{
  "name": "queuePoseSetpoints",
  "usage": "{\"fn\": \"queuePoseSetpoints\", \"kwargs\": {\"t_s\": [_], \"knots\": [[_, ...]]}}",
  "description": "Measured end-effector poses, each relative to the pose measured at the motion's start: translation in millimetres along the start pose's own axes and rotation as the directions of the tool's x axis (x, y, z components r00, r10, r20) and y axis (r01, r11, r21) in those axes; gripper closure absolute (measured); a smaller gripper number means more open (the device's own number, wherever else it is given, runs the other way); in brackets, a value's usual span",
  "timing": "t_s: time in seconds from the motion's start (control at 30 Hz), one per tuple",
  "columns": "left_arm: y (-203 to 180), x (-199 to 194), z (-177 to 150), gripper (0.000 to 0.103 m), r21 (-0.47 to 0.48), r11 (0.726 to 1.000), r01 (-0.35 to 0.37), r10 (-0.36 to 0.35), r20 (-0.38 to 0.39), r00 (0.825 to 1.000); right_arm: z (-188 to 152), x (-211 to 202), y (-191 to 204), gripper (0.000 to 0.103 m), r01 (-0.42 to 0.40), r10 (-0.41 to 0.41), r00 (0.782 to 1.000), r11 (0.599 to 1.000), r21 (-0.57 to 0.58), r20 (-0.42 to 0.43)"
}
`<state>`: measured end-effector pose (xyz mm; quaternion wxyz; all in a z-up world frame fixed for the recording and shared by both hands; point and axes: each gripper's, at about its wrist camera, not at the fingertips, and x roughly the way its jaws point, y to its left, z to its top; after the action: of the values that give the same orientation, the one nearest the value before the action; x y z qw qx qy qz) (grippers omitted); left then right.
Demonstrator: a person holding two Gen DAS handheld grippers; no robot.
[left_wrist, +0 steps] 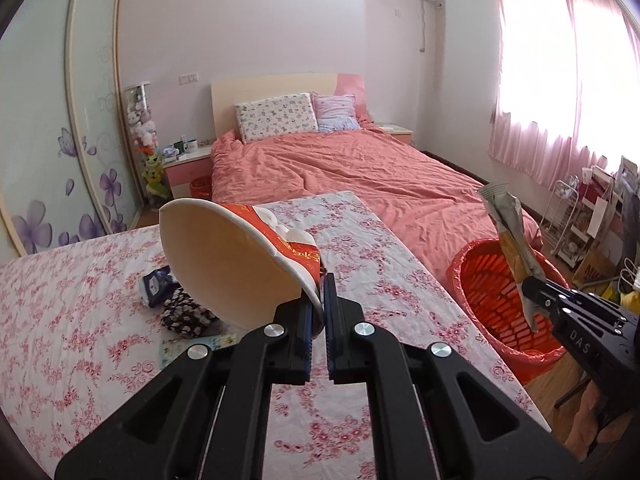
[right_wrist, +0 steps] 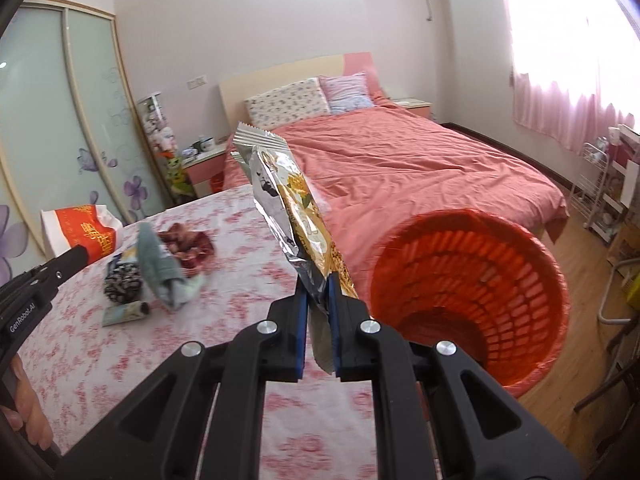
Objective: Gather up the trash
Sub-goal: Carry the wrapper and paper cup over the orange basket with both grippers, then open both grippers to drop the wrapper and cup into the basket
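Observation:
My left gripper [left_wrist: 320, 300] is shut on the rim of a white paper cup with a red band [left_wrist: 224, 264], which tilts up and to the left over the floral tablecloth [left_wrist: 80, 340]. My right gripper [right_wrist: 318, 300] is shut on the lower end of a long silver and gold snack wrapper [right_wrist: 296, 208] that stands up from its jaws. An orange mesh bin [right_wrist: 460, 264] lined with a red bag stands on the floor beside the table's right edge. In the left wrist view the right gripper [left_wrist: 534, 294] holds the wrapper [left_wrist: 510, 232] over the bin [left_wrist: 488, 292].
More litter lies on the table: a dark patterned wad [right_wrist: 122, 284], a grey-green cloth [right_wrist: 160, 268], a red crumpled wrapper [right_wrist: 188, 246] and a small flat packet [right_wrist: 126, 314]. A bed with a coral cover [right_wrist: 400, 160] stands behind. A white wire rack [right_wrist: 600, 192] is at the right.

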<state>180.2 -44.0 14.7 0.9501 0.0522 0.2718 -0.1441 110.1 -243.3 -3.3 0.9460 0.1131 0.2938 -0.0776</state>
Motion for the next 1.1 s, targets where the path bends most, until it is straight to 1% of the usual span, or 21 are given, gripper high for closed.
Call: {"fn": "queuePoseSetpoints", "kwargs": {"t_s": [0.27,0.47,0.7,0.93,1.1], "knots": [[-37.6,9.4,2.4,0.098,0.057,0.996,0.065,-0.065,-0.007,0.998,-2.6,-3.4,-42.8,0.092,0.044,-0.044,0.999,0.997,0.059,-0.004],[-77.0,14.9,5.3,0.098,0.098,0.986,0.133,-0.133,-0.005,0.991,-5.9,-3.7,-73.4,0.092,0.061,-0.060,0.998,0.992,0.109,-0.009],[-119.8,21.4,7.3,0.098,0.145,0.962,0.230,-0.232,-0.006,0.973,-6.8,-0.8,-103.5,0.092,0.071,-0.070,0.997,0.984,0.163,-0.013],[-155.5,39.6,5.3,0.098,0.184,0.937,0.297,-0.295,-0.037,0.955,-9.6,8.1,-137.2,0.092,0.081,-0.077,0.997,0.972,0.223,-0.025],[-179.0,56.4,-0.7,0.098,0.191,0.922,0.335,-0.328,-0.069,0.942,-10.6,13.6,-158.4,0.092,0.084,-0.078,0.996,0.964,0.251,-0.034]]}}
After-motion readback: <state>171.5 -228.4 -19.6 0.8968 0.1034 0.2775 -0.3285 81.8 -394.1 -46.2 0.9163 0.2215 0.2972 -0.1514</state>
